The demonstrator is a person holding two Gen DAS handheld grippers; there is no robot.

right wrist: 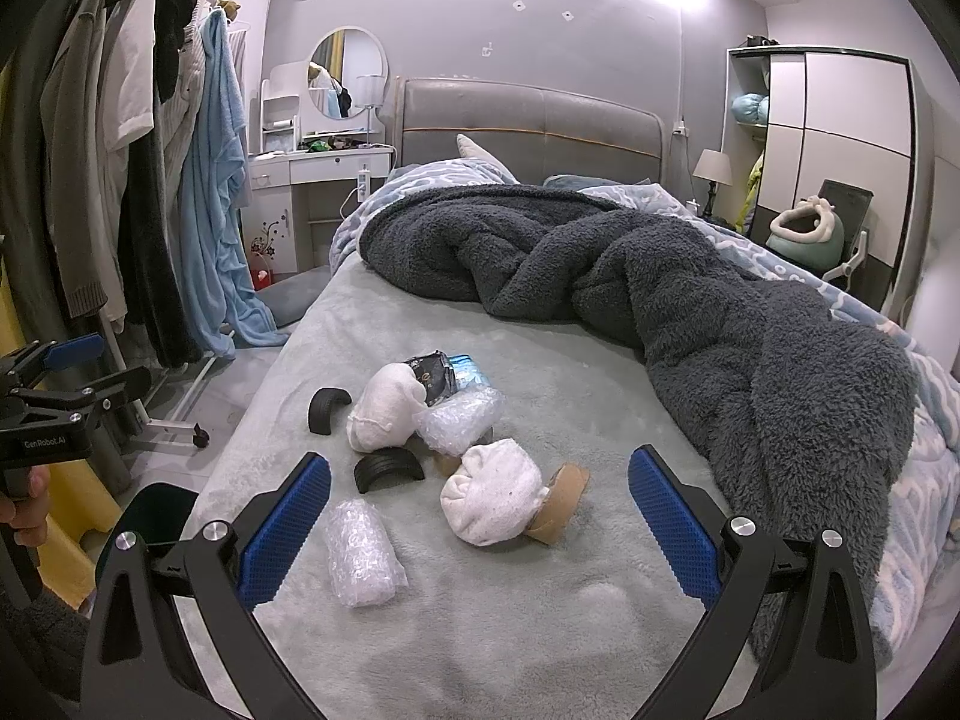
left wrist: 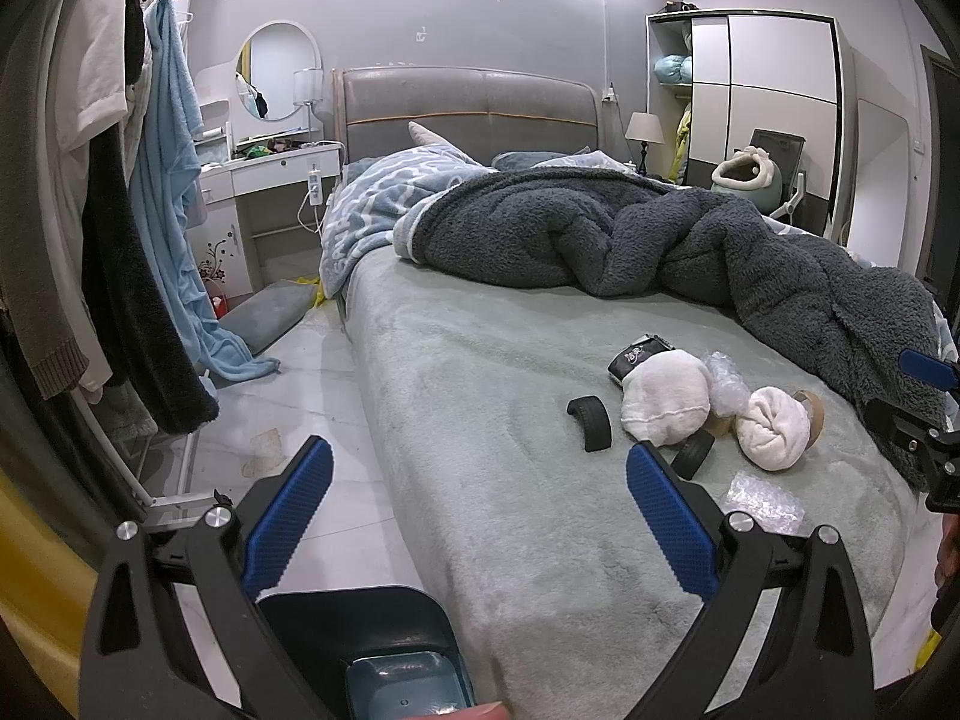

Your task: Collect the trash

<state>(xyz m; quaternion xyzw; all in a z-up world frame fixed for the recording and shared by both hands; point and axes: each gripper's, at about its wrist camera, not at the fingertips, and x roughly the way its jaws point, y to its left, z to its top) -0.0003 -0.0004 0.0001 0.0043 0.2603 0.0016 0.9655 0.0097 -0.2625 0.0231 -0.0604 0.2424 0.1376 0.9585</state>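
Trash lies in a loose pile on the grey-green bed: a bubble-wrap roll, a second bubble-wrap piece, two black curved rubber pieces, two white sock balls, a cardboard tube and a black foil wrapper. My right gripper is open above the pile, empty. My left gripper is open and empty over the bed's left edge, above a dark blue bin. The pile also shows in the left wrist view.
A dark fleece blanket is heaped across the bed's far and right side. A clothes rack with hanging clothes stands left of the bed. A white vanity, a wardrobe and tiled floor surround it.
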